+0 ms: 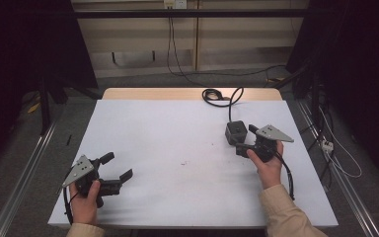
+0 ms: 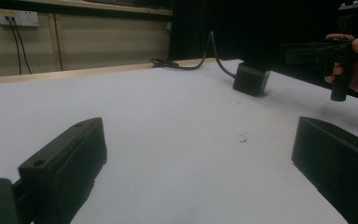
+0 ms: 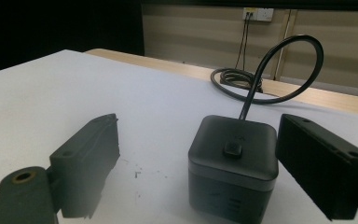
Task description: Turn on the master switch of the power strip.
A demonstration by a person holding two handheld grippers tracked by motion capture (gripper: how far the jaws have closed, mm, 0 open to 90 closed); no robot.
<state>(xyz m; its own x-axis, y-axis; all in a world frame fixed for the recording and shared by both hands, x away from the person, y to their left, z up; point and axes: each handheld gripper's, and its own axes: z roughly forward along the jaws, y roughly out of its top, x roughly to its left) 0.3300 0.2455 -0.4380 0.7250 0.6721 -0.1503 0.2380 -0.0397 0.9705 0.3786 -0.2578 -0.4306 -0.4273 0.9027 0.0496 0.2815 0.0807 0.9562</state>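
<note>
On the white table (image 1: 177,128) — perhaps scuffed — a black cube (image 1: 236,132).

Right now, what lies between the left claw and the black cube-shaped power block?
Bare white tabletop apart from a small dark speck, seen in the high and left gripper views, separates the left claw from the black cube-shaped power block.
</note>
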